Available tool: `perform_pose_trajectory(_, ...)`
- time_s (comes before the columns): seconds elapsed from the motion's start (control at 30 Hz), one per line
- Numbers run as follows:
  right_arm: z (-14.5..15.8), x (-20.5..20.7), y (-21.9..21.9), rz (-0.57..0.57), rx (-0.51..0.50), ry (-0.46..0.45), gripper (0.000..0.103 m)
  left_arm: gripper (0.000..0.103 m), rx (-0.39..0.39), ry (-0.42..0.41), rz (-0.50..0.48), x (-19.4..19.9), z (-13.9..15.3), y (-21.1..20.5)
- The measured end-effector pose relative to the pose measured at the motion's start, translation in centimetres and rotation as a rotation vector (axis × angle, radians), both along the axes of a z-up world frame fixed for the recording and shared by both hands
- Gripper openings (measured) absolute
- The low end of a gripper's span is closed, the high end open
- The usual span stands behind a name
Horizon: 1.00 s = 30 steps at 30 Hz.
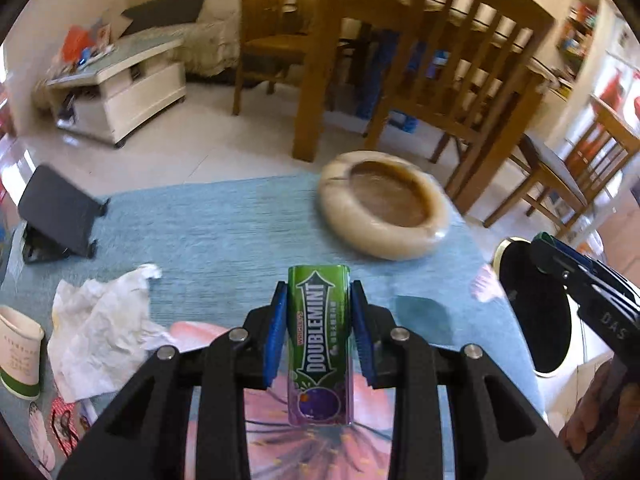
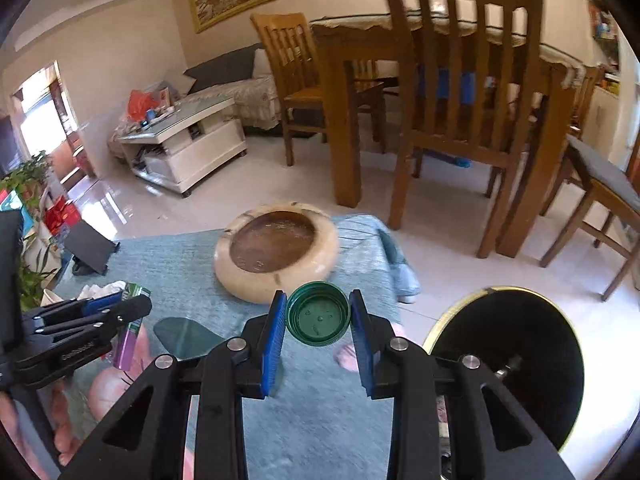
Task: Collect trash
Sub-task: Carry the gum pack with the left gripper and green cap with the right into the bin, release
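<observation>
Hand-held gripper [image 1: 319, 332] tilted downward, gum pack [image 1: 319, 344] clamped

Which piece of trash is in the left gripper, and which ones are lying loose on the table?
The left gripper clamps the green Doublemint gum box. The crumpled white paper and paper cup lie loose on the blue tablecloth.

Right hand-held gripper [image 2: 318, 314] clamping green bottle cap [image 2: 317, 314], stone ashtray [image 2: 276, 252] behind, black bin [image 2: 508, 364] right
</observation>
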State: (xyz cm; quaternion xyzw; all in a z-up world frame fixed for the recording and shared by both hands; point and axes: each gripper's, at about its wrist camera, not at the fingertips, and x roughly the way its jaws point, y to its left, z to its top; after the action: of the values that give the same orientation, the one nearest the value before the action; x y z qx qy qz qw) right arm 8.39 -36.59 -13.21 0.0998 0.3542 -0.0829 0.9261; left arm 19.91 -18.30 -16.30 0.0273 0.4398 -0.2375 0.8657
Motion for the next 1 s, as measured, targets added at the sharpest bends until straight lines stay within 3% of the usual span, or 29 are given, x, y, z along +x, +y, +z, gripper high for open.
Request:
perform_pose_trajectory(0.23, 0.3, -6.2, -5.0, -0.119, -0.088, 0.007, 0.032, 0.031, 0.023, -0.037, -0.167, -4.7, 1.0, -8.0)
perform_pose_trajectory(0.53, -2.1, -8.5, -14.2, -0.311, -0.02, 0.056, 0.032, 0.031, 0.04, -0.064, -0.319, -8.0, 1.1, -19.9)
perform_pose_trajectory(0.57, -2.8, -8.4, -15.2, -0.335, -0.003, 0.07, 0.034, 0.031, 0.038, -0.064, -0.331, -8.1, 1.1, -20.8)
perform_pose_trajectory(0.67, -4.7, -8.4, -17.5, -0.337, 0.151, 0.093, 0.062, 0.031, 0.051, -0.065, -0.356, -8.4, 0.7, -23.2)
perform_pose_trajectory(0.73, -5.7, -9.6, -19.5, -0.357, 0.307, 0.066, 0.059, 0.031, 0.054, -0.055, -0.364, -8.2, 0.2, -24.4)
perform_pose_trajectory(1.0, -4.0, -15.1, -22.4, -0.61, 0.295, -0.059, 0.059, 0.031, 0.069, -0.055, -0.415, -9.1, -1.1, -28.1)
